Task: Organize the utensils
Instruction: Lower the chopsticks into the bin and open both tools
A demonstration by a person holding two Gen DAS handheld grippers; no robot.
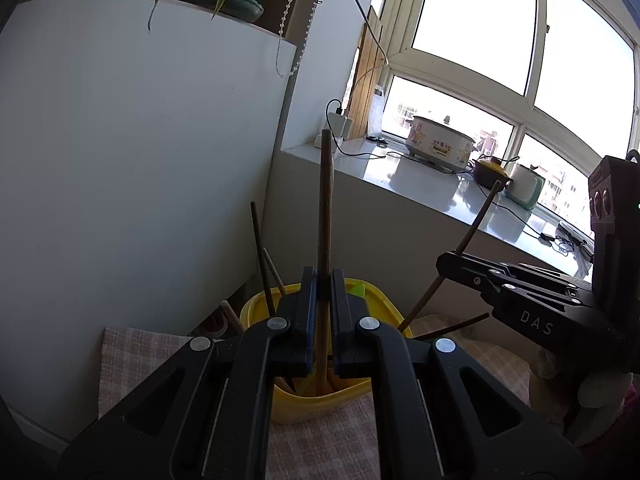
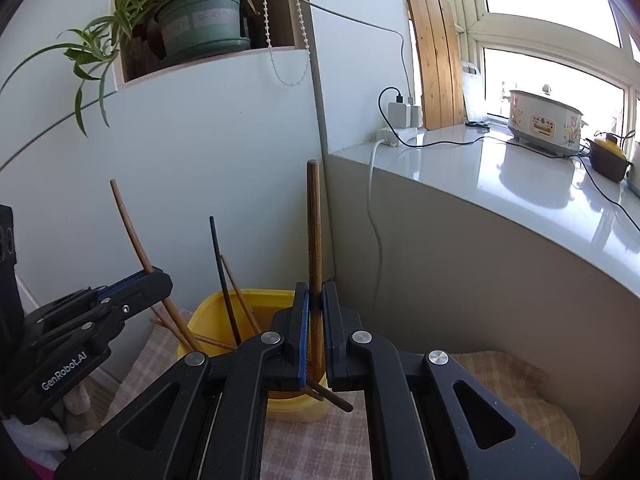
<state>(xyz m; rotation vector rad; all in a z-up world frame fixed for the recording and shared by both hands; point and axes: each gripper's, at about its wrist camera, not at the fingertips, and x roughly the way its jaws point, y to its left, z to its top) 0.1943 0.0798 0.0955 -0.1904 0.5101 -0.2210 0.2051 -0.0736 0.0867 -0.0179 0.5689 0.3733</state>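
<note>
We are holding one chopstick in each gripper over the tub.

We are working beside a white wall (image 2: 192, 168) and a glossy windowsill (image 2: 520, 176) carrying a flowered cooker (image 2: 546, 122). A checked cloth (image 2: 312, 444) is covering the worktop, and the yellow tub (image 1: 320, 398) is sitting on it with several sticks (image 2: 230, 280) leaning inside. Our left gripper (image 1: 323, 280) is clamping narrow on a brown chopstick (image 1: 325, 200) standing upright, its lower end reaching down into the tub. Our right gripper (image 2: 316, 292) is pinching a second chopstick (image 2: 315, 220), also upright, just over the tub's near rim. One dark stick (image 2: 330, 398) is lying across that rim, poking out toward us.
</note>
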